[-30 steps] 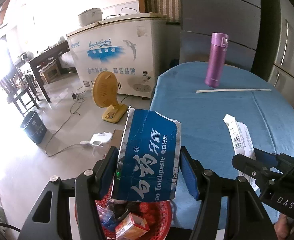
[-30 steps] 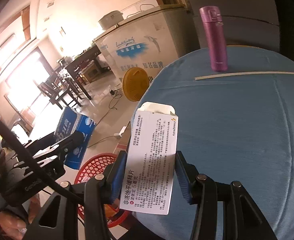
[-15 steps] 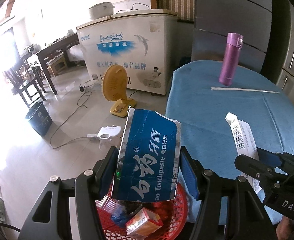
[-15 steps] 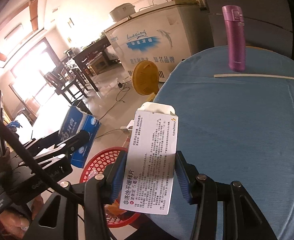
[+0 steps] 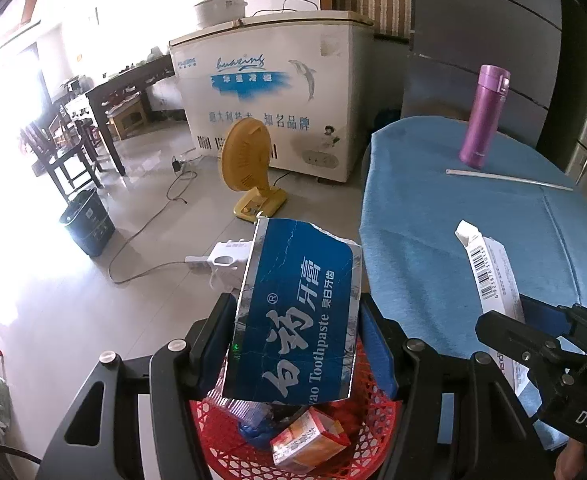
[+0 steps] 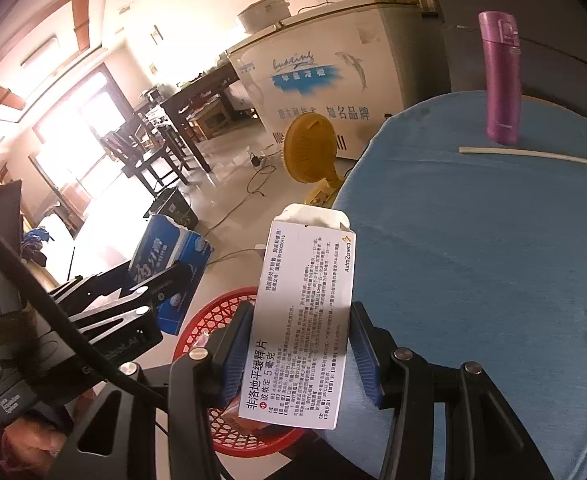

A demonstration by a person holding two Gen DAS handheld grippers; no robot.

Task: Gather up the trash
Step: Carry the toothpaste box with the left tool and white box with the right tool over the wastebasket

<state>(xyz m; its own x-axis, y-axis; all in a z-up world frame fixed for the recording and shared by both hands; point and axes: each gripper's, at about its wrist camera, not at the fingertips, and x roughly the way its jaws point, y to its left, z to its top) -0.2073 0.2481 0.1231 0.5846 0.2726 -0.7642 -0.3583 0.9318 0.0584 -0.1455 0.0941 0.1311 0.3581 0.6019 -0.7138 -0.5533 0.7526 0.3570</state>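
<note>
Left claw (image 5: 293,344) pinches a creased blue foil-edged toothpaste box (image 5: 293,312) above the red plastic mesh basket (image 5: 221,432); right claw (image 6: 293,352) pinches a white cardboard medicine carton (image 6: 301,320).

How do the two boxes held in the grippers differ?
The toothpaste box is blue with silver edges and large white lettering; the medicine box is white with small black print. The toothpaste box looks wider and has a torn top edge; the medicine box is narrower, with its top flap open. The left gripper holds the toothpaste box, the right gripper the medicine box. Both are upright cardboard cartons held above the red basket.
</note>
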